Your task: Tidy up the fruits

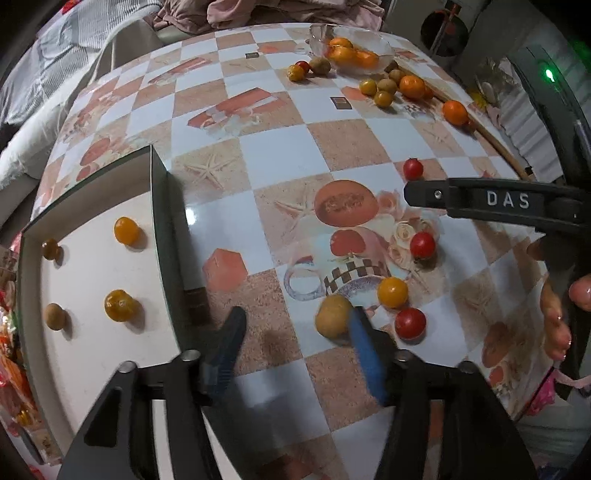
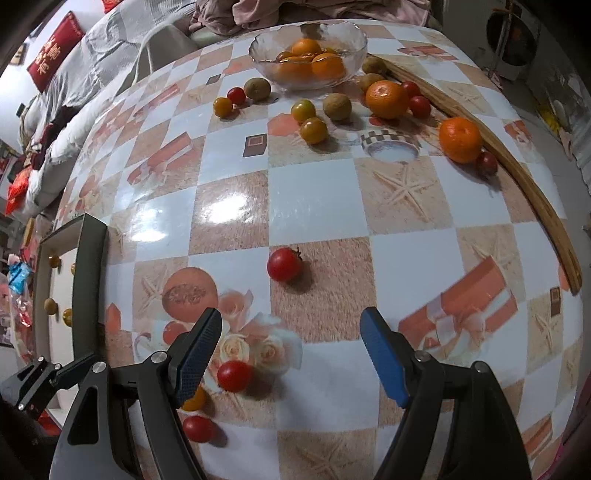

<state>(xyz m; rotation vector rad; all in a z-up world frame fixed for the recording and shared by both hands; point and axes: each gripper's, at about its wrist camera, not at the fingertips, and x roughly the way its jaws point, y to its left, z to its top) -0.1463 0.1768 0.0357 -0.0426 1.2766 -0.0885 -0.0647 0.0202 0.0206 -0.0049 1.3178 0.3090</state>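
My left gripper [image 1: 295, 317] is open and empty, low over the table; its right finger [image 1: 364, 343] partly covers a tan longan [image 1: 330, 315]. Beside it lie a yellow tomato [image 1: 392, 292] and red tomatoes [image 1: 410, 323] [image 1: 422, 244]. A white tray [image 1: 92, 354] at the left holds several small yellow and tan fruits. My right gripper [image 2: 291, 328] is open and empty, above a red tomato [image 2: 283, 264]; another red tomato [image 2: 233, 375] lies by its left finger. A glass bowl [image 2: 345, 35] at the far side holds oranges.
Oranges [image 2: 460, 139] [image 2: 386, 98], kiwis [image 2: 336, 106] and small tomatoes [image 2: 313, 129] are scattered in front of the bowl. A wooden strip [image 2: 532, 192] runs along the table's right edge. Bedding [image 2: 92, 55] lies beyond the far left edge. The right gripper's arm [image 1: 498, 201] crosses the left wrist view.
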